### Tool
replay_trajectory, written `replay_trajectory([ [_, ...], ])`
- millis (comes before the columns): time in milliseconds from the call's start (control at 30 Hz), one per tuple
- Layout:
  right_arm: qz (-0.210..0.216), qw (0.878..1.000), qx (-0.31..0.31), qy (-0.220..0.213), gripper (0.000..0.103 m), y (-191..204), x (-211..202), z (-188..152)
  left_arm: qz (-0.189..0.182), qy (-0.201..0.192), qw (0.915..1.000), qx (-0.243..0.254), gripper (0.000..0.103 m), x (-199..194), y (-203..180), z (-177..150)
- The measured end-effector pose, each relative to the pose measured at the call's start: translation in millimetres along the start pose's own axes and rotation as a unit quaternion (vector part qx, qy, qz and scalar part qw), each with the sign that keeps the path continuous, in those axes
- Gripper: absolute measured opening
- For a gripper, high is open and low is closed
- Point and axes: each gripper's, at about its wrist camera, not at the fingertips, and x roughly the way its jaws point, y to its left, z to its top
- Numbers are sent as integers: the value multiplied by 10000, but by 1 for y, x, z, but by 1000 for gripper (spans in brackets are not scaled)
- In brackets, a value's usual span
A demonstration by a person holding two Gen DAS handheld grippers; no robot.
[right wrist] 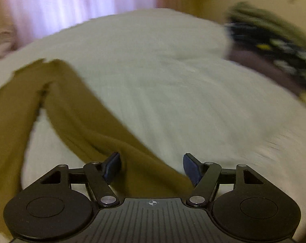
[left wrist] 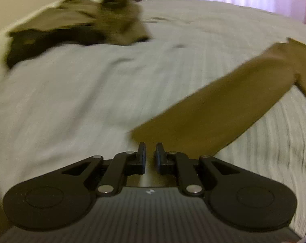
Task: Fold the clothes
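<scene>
While the left gripper (left wrist: 151, 151) hovers with jaws nearly pressed together and nothing visibly pinched, mustard trousers (left wrist: 223, 101) stretch across the white bed (left wrist: 72, 101). From the right wrist, the right gripper (right wrist: 152, 168) stands spread over the trousers (right wrist: 82, 111), gripping nothing.

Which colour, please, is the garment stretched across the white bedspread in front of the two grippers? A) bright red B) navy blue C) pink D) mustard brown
D: the mustard-brown garment lies on the white bedspread, running back between the fingers of the open right gripper, and it also shows just beyond the left gripper.
</scene>
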Motion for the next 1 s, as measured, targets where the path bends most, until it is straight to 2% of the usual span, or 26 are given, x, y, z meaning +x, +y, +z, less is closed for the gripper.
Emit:
replay_trajectory([
  [67, -430, 9990, 119, 12, 67, -4, -26, -6, 52, -108, 9999, -26, 10, -34, -4, -1],
  [133, -406, 9988, 233, -164, 67, 4, -63, -18, 9, -228, 9997, -93, 16, -66, -14, -4],
  [200, -155, 9989, 371, -253, 67, 11, -92, -30, -228, -267, 9992, -179, 19, -102, -31, -17],
  [367, 389, 9985, 312, -221, 67, 44, -135, -61, -1083, -192, 9936, -255, 28, -164, -65, -63],
  [467, 686, 9971, 267, -178, 67, 55, -159, -81, -1472, -120, 9889, -163, 28, -196, -84, -88],
  [600, 821, 9960, 251, -230, 67, 56, -191, -105, -1501, -113, 9886, 98, 34, -226, -102, -107],
  [700, 863, 9959, 246, -87, 67, 59, -204, -119, -1523, -124, 9878, 296, 38, -247, -118, -118],
  [833, 1044, 9945, 36, 7, 67, 75, -217, -141, -1840, -290, 9809, 569, 40, -272, -139, -129],
  [1000, 1243, 9915, 376, -106, 67, 56, -219, -151, -2646, -486, 9582, 969, 40, -296, -171, -135],
])
